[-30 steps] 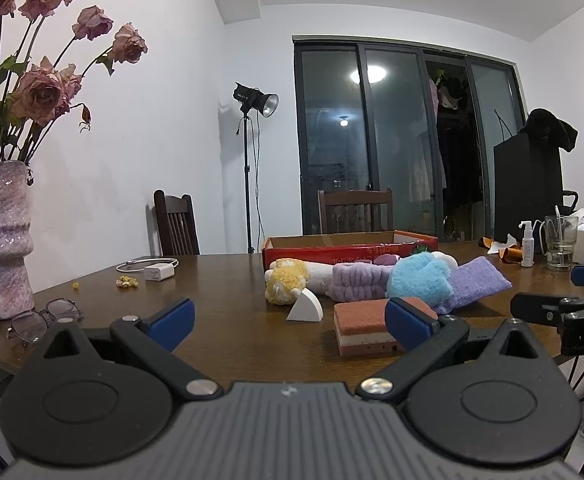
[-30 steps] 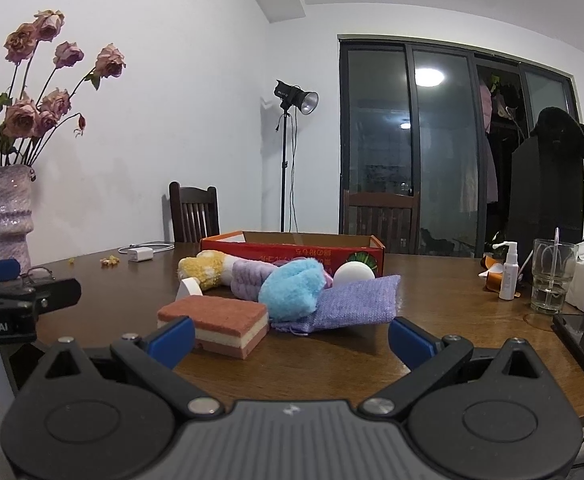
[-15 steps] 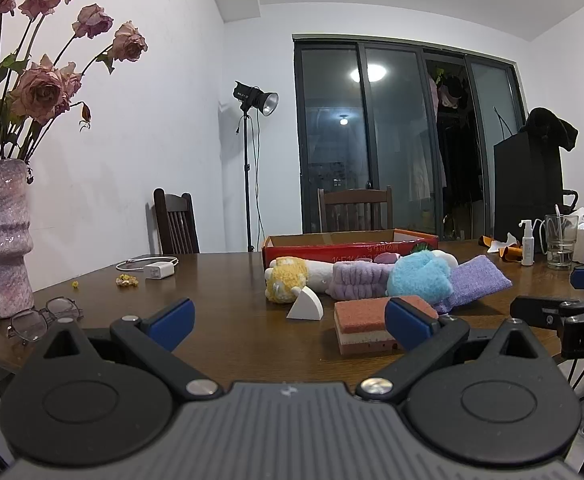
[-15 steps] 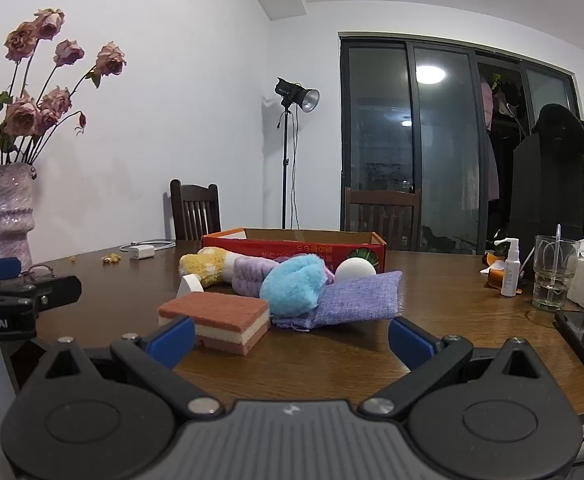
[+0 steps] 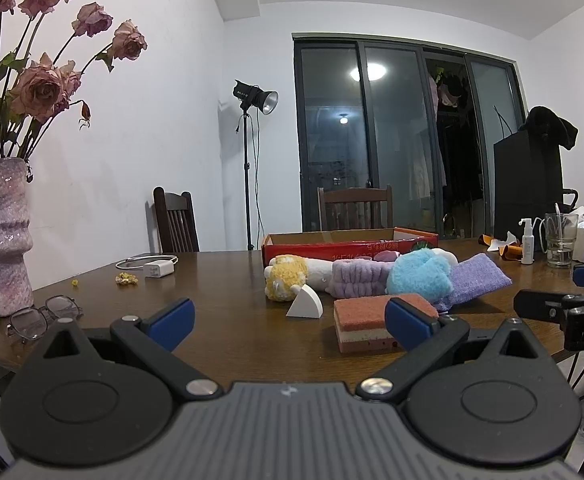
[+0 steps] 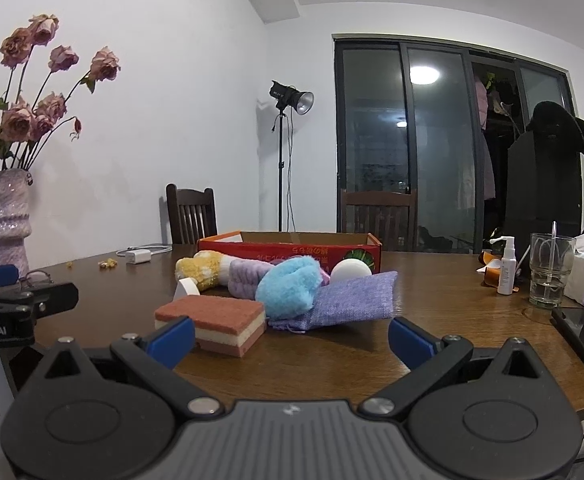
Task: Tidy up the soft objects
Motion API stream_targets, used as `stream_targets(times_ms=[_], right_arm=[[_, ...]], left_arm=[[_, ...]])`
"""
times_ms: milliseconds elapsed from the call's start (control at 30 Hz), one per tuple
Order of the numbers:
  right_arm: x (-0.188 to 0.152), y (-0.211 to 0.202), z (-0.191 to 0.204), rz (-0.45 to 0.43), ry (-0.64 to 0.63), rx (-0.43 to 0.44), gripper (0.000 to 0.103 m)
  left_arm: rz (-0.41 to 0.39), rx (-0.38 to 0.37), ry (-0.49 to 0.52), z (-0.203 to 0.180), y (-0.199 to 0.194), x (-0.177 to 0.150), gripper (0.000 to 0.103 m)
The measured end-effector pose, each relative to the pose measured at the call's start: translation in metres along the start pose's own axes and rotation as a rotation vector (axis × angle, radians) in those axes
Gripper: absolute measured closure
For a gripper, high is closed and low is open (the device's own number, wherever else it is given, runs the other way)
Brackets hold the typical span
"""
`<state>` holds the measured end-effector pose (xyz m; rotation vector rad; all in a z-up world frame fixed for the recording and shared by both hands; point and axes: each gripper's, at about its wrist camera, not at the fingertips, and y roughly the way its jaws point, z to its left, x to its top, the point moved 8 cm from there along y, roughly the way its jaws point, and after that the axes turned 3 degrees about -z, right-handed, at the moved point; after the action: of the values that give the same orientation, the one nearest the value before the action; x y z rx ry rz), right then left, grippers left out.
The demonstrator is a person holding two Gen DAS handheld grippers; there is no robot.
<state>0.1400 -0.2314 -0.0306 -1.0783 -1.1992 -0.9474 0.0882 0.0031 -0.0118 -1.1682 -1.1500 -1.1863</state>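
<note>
Spongy layered block (image 6: 211, 322) nearest; both grippers (image 5: 289, 318) (image 6: 292, 338) gape empty; pinch its long sides gently, drop in red box (image 6: 292, 250).

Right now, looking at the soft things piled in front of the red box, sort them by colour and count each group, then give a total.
Purple: 2, headband and cloth pouch
Blue: 1, fluffy ball
Yellow and white: 1, plush toy
Terracotta: 1, sponge
White: 2, wedge and ball
Total: 7
</note>
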Motion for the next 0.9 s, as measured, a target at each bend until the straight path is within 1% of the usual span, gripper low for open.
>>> stream_targets(times_ms=[333,533,600,667,733,800,867,900], right_arm=[[-0.002,0.001,0.003,0.007,-0.012,0.006,0.0],[-0.005,0.006,-0.001,0.013,0.009,-0.001,0.0],[-0.006,0.013,-0.004,0.016,0.046,0.013,0.0],[-0.004,0.023,-0.01,0.016,0.1,0.021,0.0],[-0.002,0.036,-0.012,0.035,0.146,0.059,0.0],[-0.001,0.053,-0.012,0.081,0.196,0.112,0.0],[-0.002,0.073,-0.009,0.145,0.218,0.162,0.003],[-0.003,0.081,-0.007,0.167,0.218,0.173,0.007]], left_arm=[[0.012,-0.031,-0.015,-0.003,0.002,-0.004,0.0],[0.032,-0.026,-0.014,-0.002,0.012,-0.007,0.0],[0.059,-0.043,-0.012,-0.003,0.022,-0.009,0.0],[0.092,-0.078,-0.036,-0.004,0.035,-0.008,0.0],[0.141,-0.128,-0.078,-0.006,0.051,-0.011,0.0],[0.203,-0.166,-0.12,-0.008,0.069,-0.016,0.001],[0.259,-0.196,-0.174,-0.009,0.088,-0.02,0.011],[0.289,-0.21,-0.199,-0.009,0.098,-0.022,0.023]])
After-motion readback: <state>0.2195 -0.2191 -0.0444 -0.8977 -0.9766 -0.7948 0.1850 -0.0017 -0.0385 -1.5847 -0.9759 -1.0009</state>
